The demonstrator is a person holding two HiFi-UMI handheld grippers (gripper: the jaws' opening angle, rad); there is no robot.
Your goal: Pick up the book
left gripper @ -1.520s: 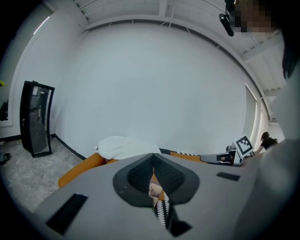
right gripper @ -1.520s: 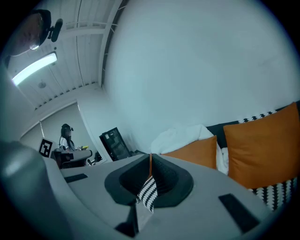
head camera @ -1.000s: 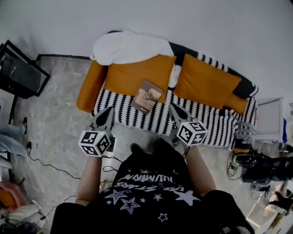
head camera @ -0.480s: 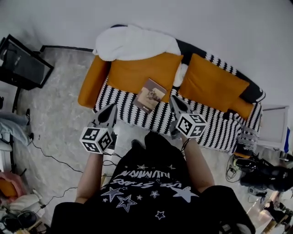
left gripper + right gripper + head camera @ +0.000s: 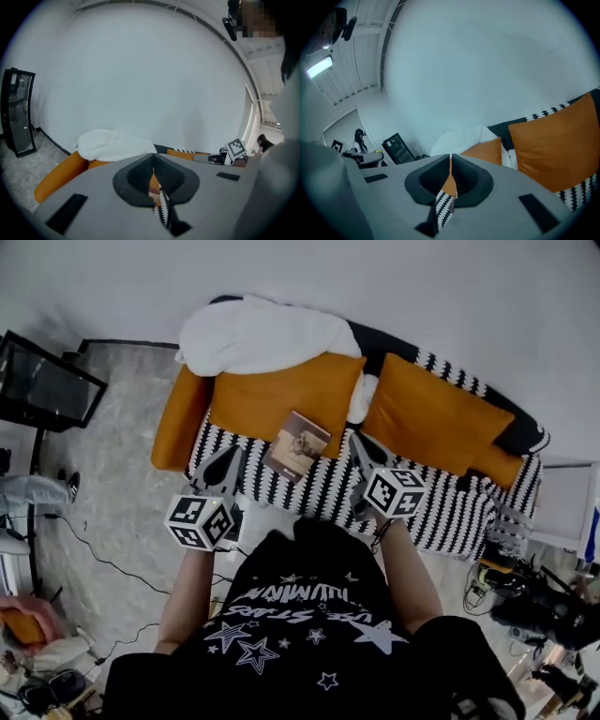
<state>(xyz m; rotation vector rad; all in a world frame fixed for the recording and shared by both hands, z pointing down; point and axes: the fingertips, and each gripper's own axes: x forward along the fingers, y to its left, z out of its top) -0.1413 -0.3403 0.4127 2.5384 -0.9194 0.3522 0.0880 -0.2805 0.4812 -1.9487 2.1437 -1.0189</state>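
Observation:
A brown book (image 5: 297, 443) lies flat on the seat of the black-and-white striped sofa (image 5: 441, 512), in front of the left orange cushion (image 5: 281, 395). My left gripper (image 5: 231, 456) hovers over the seat's front edge, just left of the book, apart from it. My right gripper (image 5: 355, 441) hangs to the book's right, also apart. In the left gripper view the left gripper (image 5: 153, 157) has its jaws together with nothing held. In the right gripper view the right gripper (image 5: 450, 157) is shut and empty too.
A white blanket (image 5: 258, 334) drapes over the sofa back at left. A second orange cushion (image 5: 436, 418) leans at right. A black cabinet (image 5: 42, 390) stands at far left. Cables (image 5: 103, 568) run over the floor. A white side table (image 5: 562, 502) and clutter sit at right.
Both grippers have moved forward toward the sofa and now reach over its front edge on either side of the book. Their jaws stay together.

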